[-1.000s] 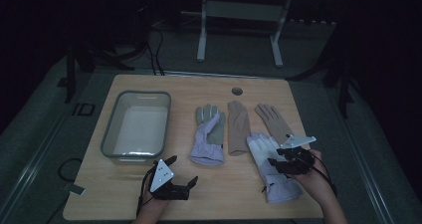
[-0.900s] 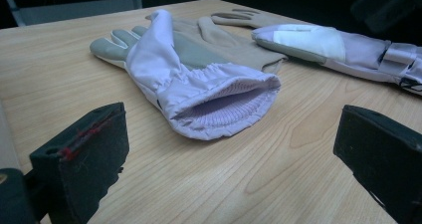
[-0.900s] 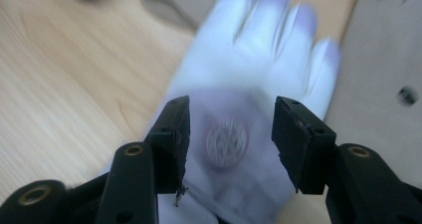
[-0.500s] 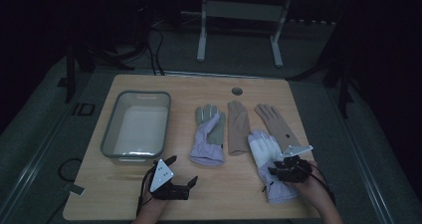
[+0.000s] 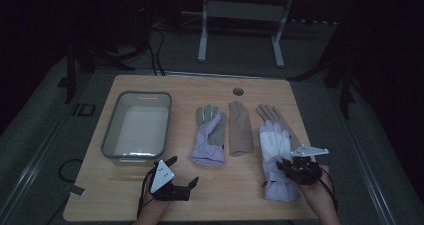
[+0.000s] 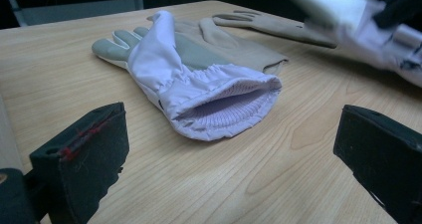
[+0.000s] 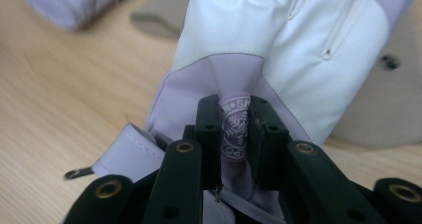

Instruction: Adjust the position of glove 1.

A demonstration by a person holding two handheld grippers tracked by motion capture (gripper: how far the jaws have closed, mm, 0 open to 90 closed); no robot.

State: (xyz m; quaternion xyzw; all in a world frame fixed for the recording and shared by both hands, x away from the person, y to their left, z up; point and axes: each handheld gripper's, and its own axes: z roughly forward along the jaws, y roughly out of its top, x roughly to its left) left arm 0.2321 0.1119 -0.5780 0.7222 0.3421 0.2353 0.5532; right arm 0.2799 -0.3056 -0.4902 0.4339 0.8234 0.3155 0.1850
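Right gripper view, right tool (image 7: 234,129) clamped on white-and-lilac glove (image 7: 278,40), snowflake logo, left tool (image 6: 229,149) apart.

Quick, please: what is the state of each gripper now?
Left gripper: open, holding nothing, facing the lavender glove.
Right gripper: shut on the white and lavender glove.

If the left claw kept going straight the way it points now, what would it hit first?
Most likely the open cuff of the lilac glove, which lies on the table straight ahead between the open left claw's jaws. Only bare wood lies before it, though depth is hard to judge.
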